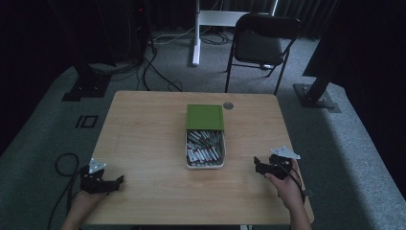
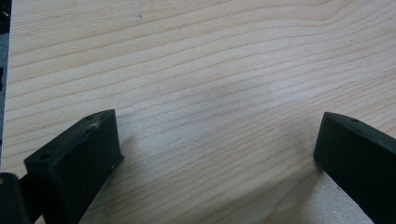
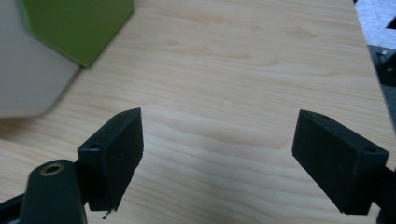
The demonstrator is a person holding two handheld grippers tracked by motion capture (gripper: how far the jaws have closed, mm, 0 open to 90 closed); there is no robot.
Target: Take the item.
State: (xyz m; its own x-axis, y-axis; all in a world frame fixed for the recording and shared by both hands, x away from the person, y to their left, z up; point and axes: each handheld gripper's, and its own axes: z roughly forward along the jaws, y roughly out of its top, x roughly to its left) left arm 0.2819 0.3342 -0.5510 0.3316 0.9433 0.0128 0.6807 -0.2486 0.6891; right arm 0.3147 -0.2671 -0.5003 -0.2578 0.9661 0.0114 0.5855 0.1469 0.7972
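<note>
Two grippers, both mine, resting low at the near edge of the light wooden table [image 1: 143,134], one at each corner. Left gripper [image 1: 118,180] sits at the near left, right gripper [image 1: 257,165] at the near right. Both jaw pairs stand wide apart with bare wood grain between them; nothing held in either, as the left gripper view [image 2: 217,154] and right gripper view [image 3: 217,149] both show.

Between them, at the middle of the table, lies the white rectangular tray [image 1: 205,166] full of small grey and silver cylindrical pieces [image 1: 205,146], too small to identify from above. Its flat green lid [image 1: 205,117] covers the far part of the tray, or lies against it; I cannot tell which. In the right gripper view the tray's pale wall [image 3: 28,79] and the green lid's corner [image 3: 79,25] sit up and to the left of my jaws, near but apart.

Step in hand, as I judge it: the start, nothing yet reached for. Next move calls for bringing one gripper inward to the tray, right one being nearer, and narrowing the jaws over a single piece or the lid's edge. The pieces are heaped, so picking one alone will need care.
</note>
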